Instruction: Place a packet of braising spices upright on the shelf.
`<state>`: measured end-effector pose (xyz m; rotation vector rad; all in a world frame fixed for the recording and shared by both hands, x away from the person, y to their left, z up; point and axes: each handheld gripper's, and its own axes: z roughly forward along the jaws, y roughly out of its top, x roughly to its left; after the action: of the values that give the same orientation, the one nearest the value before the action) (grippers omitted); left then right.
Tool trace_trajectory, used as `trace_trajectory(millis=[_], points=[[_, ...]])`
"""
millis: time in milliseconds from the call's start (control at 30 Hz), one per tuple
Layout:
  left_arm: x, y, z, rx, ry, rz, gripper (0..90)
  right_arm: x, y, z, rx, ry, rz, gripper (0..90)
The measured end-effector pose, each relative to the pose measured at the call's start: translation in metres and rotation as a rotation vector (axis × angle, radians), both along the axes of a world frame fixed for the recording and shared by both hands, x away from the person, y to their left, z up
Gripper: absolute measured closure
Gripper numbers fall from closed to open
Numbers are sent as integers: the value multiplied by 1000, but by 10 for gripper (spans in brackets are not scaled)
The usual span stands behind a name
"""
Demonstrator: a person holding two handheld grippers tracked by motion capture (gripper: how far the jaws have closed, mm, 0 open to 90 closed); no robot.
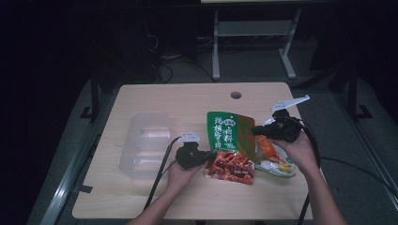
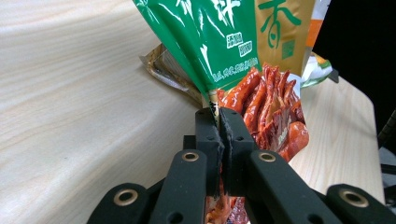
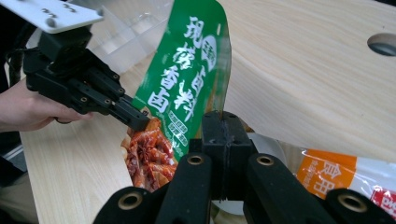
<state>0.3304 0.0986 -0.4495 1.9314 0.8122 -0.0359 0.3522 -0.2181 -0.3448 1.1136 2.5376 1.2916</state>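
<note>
I had the left gripper [image 1: 210, 157] clamped on the lower left edge of the green snack pouch [image 1: 230, 132], its jaws pinched tight on the seam beside the printed red meat, as my left gripper view showed [image 2: 218, 122]. The right gripper [image 1: 256, 130] had its jaws pressed together at the pouch's right edge [image 3: 223, 122]; whether it really pinched the film there I could not tell. The pouch [image 3: 189, 74] was lifted and tilted between the two grippers, above the middle of the tabletop [image 1: 187, 101]. An orange and white packet [image 1: 274, 159] lay flat under it, near my right hand [image 1: 300, 152]. A clear plastic box [image 1: 143, 143] stood on the tabletop, left of my left hand [image 1: 180, 173].
</note>
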Motion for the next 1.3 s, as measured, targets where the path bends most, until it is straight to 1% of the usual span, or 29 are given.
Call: trace_trajectory(millis=[67, 133, 200, 300, 333, 400, 567, 633, 700, 733, 767, 833, 933, 1033, 1167, 1233, 1300], points=[[-1, 1, 0, 8, -8, 3, 881, 2, -2, -4, 11, 34, 3, 822], [-2, 1, 0, 11, -12, 5, 881, 4, -2, -9, 28, 49, 11, 806], [-3, 1, -1, 9, -16, 5, 881, 6, -1, -15, 24, 75, 14, 780], [-4, 1, -2, 23, -29, 2, 882, 10, 1, -26, 25, 110, 15, 741], [-5, 1, -2, 20, -27, 4, 882, 11, 2, -29, 28, 116, 13, 739], [-6, 3, -4, 22, -27, 0, 882, 12, 3, -34, 37, 133, 14, 704], [-7, 6, -4, 26, -32, 8, 887, 18, 7, -46, 15, 166, 12, 667], [-8, 7, -4, 27, -35, 9, 888, 20, 7, -49, 20, 174, 6, 657], [-9, 8, -5, 28, -35, 12, 889, 22, 8, -53, 3, 194, -3, 645], [-9, 8, -6, 26, -33, 13, 890, 24, 9, -55, -3, 200, 0, 645], [-10, 9, -6, 27, -33, 13, 890, 25, 10, -57, 2, 204, 4, 641], [-11, 10, -7, 27, -33, 13, 890, 26, 12, -58, -1, 209, 5, 611], [-12, 11, -7, 25, -34, 14, 891, 27, 15, -60, -17, 214, 1, 606], [-14, 12, -6, 18, -39, 15, 892, 28, 15, -61, -42, 223, -23, 595], [-15, 13, -5, 15, -44, 13, 892, 28, 16, -61, -33, 222, -20, 577], [-15, 14, -4, 13, -41, 13, 892, 27, 17, -60, -11, 231, -12, 586], [-16, 15, -4, 7, -42, 16, 892, 28, 18, -60, 17, 235, 6, 620]])
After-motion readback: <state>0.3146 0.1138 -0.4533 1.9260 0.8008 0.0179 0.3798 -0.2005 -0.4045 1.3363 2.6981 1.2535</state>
